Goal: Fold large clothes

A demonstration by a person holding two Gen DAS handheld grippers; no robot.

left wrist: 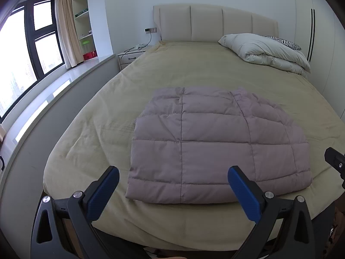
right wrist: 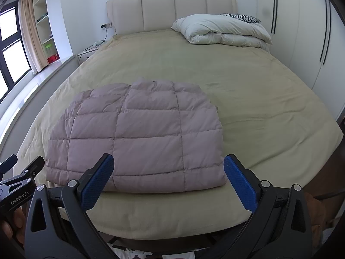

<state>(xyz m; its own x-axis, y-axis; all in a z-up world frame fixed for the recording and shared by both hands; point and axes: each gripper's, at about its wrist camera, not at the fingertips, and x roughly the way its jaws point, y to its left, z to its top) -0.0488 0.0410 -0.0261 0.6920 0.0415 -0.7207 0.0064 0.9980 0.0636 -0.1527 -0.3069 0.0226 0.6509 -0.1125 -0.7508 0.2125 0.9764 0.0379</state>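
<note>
Padding is what will decide the handling: the mauve quilted jacket looks light, soft and springy, with a smooth shell that may slip between pads, so I judge a pinch on the stitched hem or a corner along its near edge holds better than one on a puffed panel. It lies already folded into a squarish bundle on the bed, toward the foot and a little toward 3 o'clock of centre in the left wrist view. Neither tool holds anything: the left tool has its blue fingers spread wide and hovers off the hem at 6 o'clock, and the right tool is likewise wide apart just short of the same edge.

From the left wrist view comes the rounded, layered side of the bundle at 3 o'clock and a tip of the other tool there. Only the right wrist view shows the straighter right edge, the left tool at 9 o'clock, and fingers of a hand gripping it.
</note>
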